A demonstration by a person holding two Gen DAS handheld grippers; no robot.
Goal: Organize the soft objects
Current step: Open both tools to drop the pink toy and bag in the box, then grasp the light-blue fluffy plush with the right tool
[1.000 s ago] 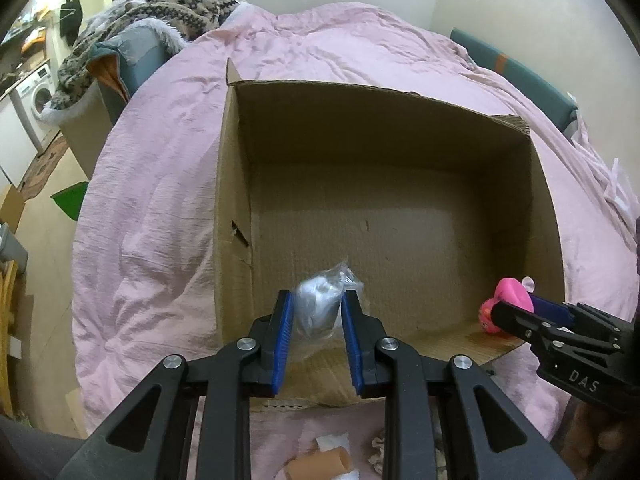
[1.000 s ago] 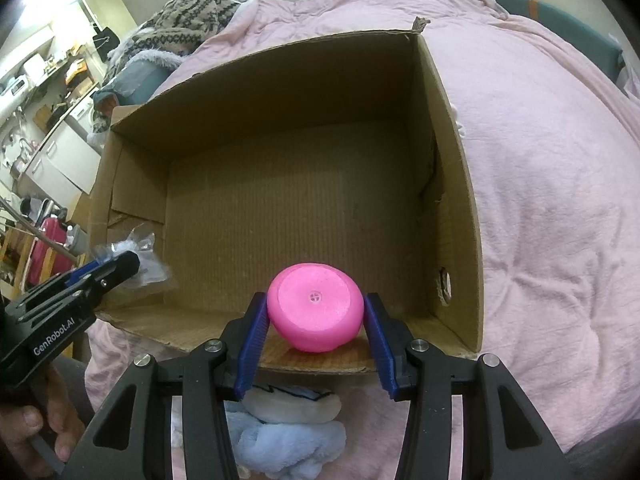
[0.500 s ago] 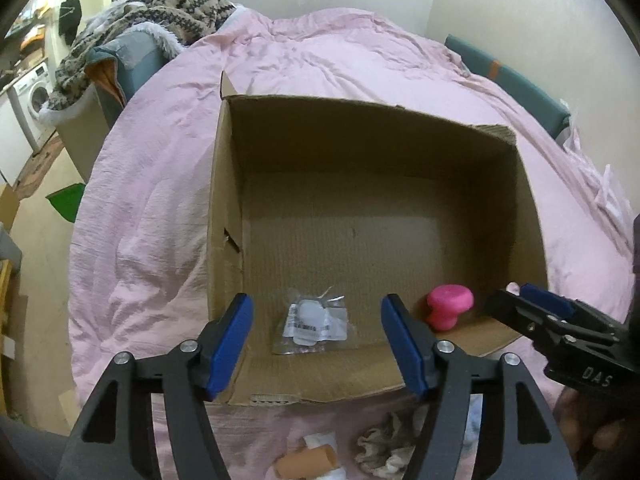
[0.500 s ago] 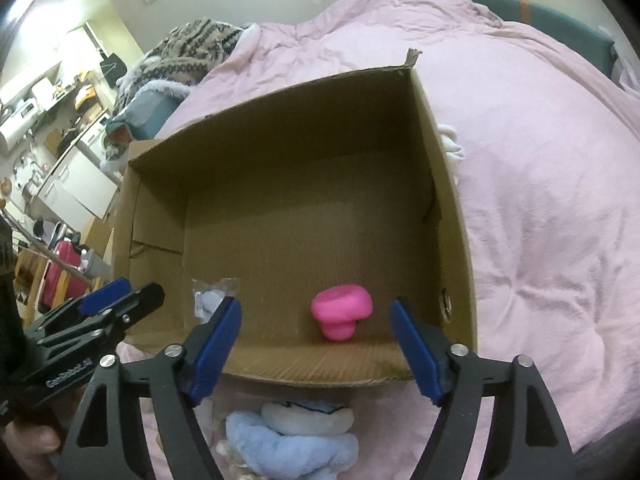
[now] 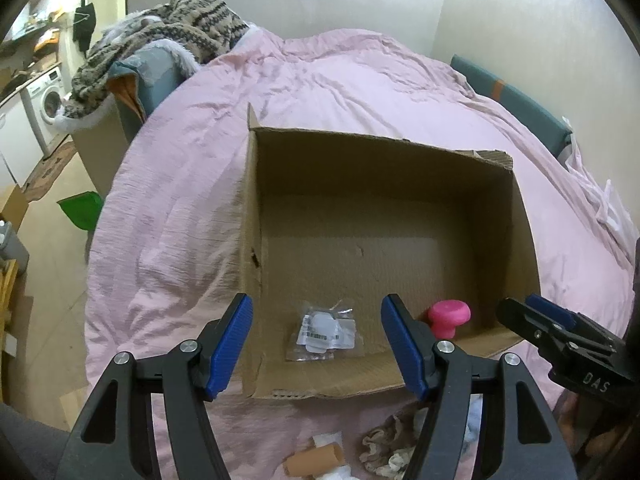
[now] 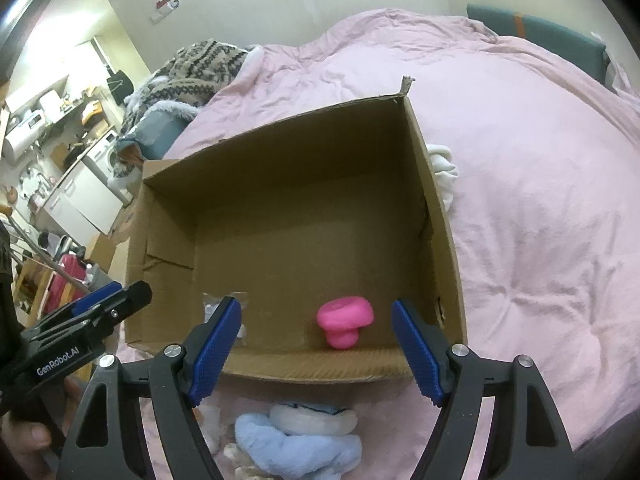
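Observation:
An open cardboard box (image 5: pixel 376 148) lies on the pink bedcover (image 5: pixel 192 184). On its floor near the front wall are a clear plastic bag with a white item (image 5: pixel 322 330) and a pink mushroom-shaped toy (image 5: pixel 448 316). My left gripper (image 5: pixel 317 304) hovers open above the bag, holding nothing. My right gripper (image 6: pixel 316 306) hovers open above the front wall, with the pink toy (image 6: pixel 346 322) lying free below it. The bag (image 6: pixel 218 306) is partly hidden behind its left finger. Each gripper shows at the edge of the other's view.
In front of the box lie a light blue plush (image 6: pixel 296 444), a tan roll (image 5: pixel 316 460) and a crumpled beige cloth (image 5: pixel 388 448). A white cloth (image 6: pixel 442 168) sits against the box's right wall. A patterned blanket (image 5: pixel 172 36) is heaped at the far left, beyond the bed's edge.
Both grippers opened. The bag dropped from the left one and the pink toy from the right one onto the box floor. Both grippers have drawn back and up a little.

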